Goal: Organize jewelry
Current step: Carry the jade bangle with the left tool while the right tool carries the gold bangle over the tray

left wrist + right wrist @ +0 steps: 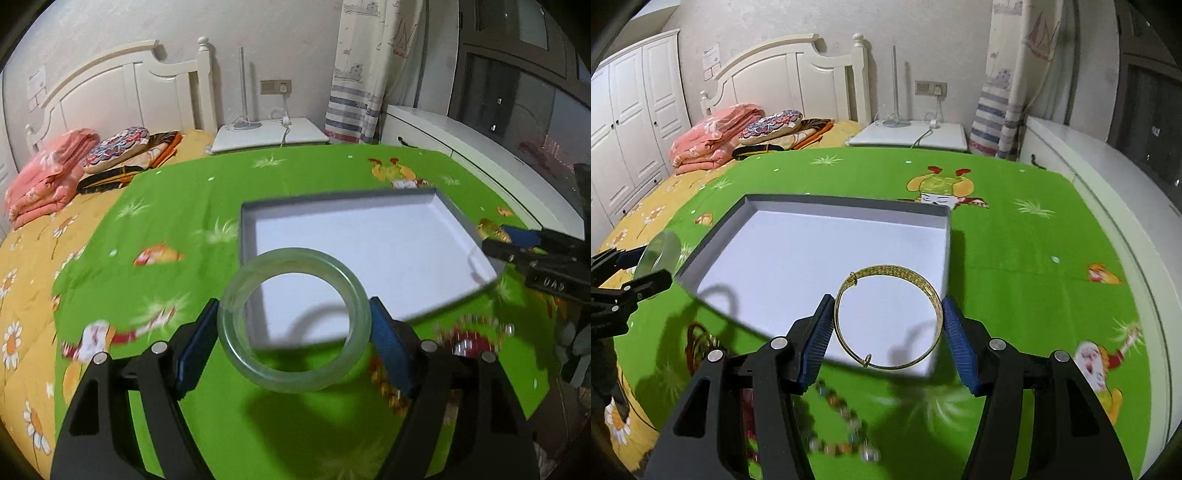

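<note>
My left gripper (294, 318) is shut on a pale green jade bangle (236, 354) and holds it above the near left corner of a shallow grey tray with a white floor (369, 243). My right gripper (888, 318) is shut on a thin gold bangle (925, 286) and holds it over the tray's (798, 254) near right part. A beaded bracelet (846, 443) lies on the green cloth below the right gripper. It also shows blurred in the left wrist view (476, 336). The left gripper with the jade bangle shows at the left edge of the right wrist view (653, 258).
The tray sits on a green cartoon-print cloth (1015, 258) over a yellow bedspread (33, 280). Folded pink blankets (713, 136) and pillows lie by the white headboard. A white nightstand (912, 138) and a white cabinet (1108, 173) stand behind and to the right.
</note>
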